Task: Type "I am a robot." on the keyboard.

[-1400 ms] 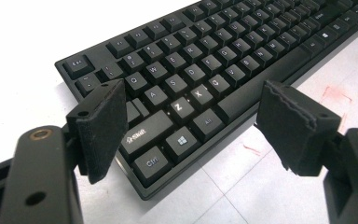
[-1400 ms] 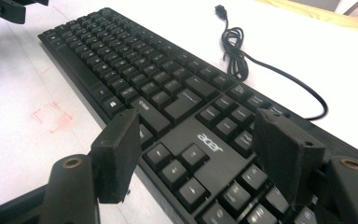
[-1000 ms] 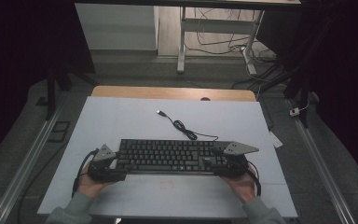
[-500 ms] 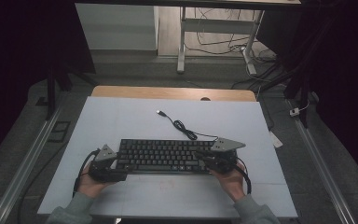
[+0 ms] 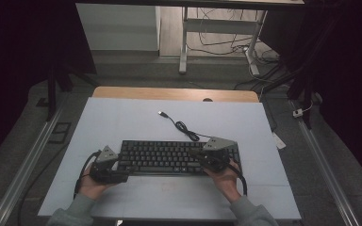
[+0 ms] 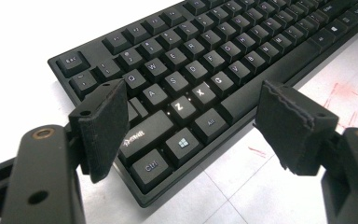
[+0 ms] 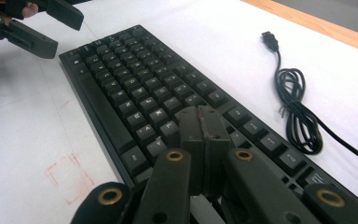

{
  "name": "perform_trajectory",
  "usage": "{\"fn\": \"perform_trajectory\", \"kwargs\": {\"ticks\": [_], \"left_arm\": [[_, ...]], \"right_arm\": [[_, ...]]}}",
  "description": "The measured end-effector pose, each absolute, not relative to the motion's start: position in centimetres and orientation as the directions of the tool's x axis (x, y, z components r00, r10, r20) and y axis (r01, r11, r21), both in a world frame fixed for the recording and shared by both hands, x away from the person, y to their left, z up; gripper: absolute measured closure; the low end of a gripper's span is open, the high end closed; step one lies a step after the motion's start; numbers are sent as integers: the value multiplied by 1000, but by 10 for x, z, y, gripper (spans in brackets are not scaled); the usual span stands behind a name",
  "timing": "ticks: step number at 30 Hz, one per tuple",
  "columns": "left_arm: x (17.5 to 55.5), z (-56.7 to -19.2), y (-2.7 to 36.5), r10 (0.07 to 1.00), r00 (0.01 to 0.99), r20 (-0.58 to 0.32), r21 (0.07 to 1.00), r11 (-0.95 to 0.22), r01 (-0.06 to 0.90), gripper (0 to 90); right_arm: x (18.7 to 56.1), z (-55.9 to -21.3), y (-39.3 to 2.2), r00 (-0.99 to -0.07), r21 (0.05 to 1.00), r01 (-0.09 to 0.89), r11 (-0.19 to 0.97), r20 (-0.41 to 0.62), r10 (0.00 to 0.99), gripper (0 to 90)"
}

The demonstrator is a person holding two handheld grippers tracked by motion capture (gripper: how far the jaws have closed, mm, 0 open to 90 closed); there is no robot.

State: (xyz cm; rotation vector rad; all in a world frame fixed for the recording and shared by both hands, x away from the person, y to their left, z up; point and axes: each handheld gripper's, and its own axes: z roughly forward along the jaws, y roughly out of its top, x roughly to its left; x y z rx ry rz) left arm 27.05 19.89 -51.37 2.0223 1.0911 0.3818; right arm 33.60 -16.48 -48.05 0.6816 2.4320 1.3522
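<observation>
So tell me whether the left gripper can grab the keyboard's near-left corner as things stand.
Probably yes. The left gripper is open, its jaws either side of the keyboard's near-left corner, with nothing between. The shut right gripper is at the far end.

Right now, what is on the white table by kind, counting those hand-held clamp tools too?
Keyboards: 1, the black keyboard
Cables: 1, its USB cable, coiled behind it
Hand-held grippers: 2, the left gripper open at the keyboard's corner, the right gripper shut over the keys
Total: 4
</observation>
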Motion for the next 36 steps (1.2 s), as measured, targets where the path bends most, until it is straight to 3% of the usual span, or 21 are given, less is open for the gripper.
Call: {"fn": "perform_trajectory", "kwargs": {"ticks": [8,20,30,36], "left_arm": [[272,-515,201,817,568,-98,758,-309,574,303],[277,-519,201,830,553,-75,752,-317,578,563],[283,-524,202,837,545,-52,729,-342,594,856],[285,-526,203,838,543,-47,716,-351,603,883]], "right_arm": [[341,-484,-151,-857,846,272,459,-4,515,896],[346,-487,-138,-863,838,277,470,2,505,895],[352,-489,-126,-869,835,280,474,11,495,895],[356,-491,-120,-870,832,286,476,17,493,895]]}}
